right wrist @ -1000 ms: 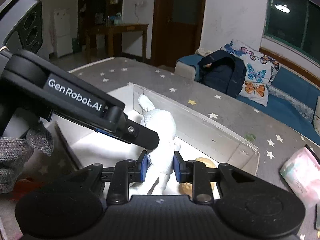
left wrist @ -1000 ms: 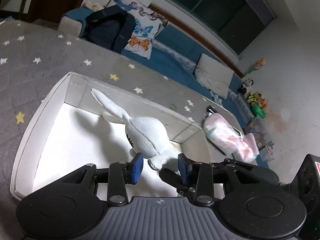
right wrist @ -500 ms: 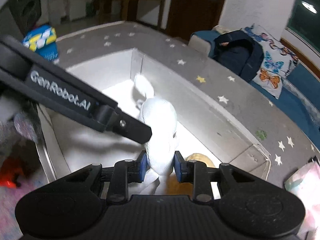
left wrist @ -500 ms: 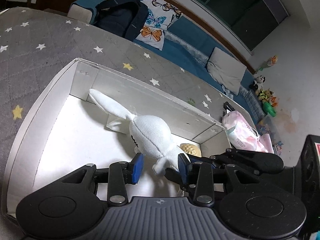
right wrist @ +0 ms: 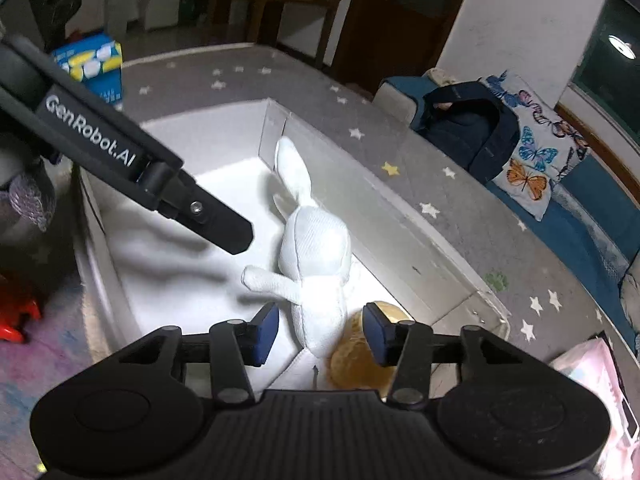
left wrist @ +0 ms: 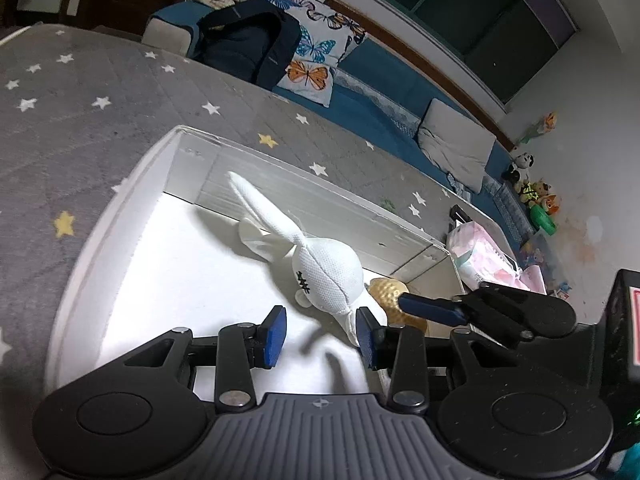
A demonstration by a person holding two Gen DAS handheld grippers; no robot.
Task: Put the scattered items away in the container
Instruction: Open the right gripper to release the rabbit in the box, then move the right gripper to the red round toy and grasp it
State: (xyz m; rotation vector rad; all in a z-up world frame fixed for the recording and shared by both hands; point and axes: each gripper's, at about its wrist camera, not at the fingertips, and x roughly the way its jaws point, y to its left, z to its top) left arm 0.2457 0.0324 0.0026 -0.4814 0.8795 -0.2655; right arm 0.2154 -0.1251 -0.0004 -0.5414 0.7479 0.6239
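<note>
A white plush rabbit [left wrist: 324, 276] lies inside the white box [left wrist: 100, 216] on the grey star-patterned mat. It also shows in the right wrist view [right wrist: 316, 256], in the box [right wrist: 400, 216]. A yellow-brown round item [left wrist: 390, 292] lies beside it in the box corner, and shows in the right wrist view [right wrist: 360, 356]. My left gripper [left wrist: 322, 336] is open and empty, just short of the rabbit. My right gripper [right wrist: 318, 332] is open, its jaws either side of the rabbit's lower body without gripping it.
A pink packet [left wrist: 486, 252] lies on the mat beyond the box's right end. A blue and yellow pack [right wrist: 94, 68] sits at the mat's far left, a red item [right wrist: 16, 316] at the left edge. A dark backpack [left wrist: 248, 46] and butterfly cushion [left wrist: 316, 60] lie behind the mat.
My right gripper has opened and let go of the rabbit, which now lies in the box. My left gripper has opened wider. Both views have shifted over the box.
</note>
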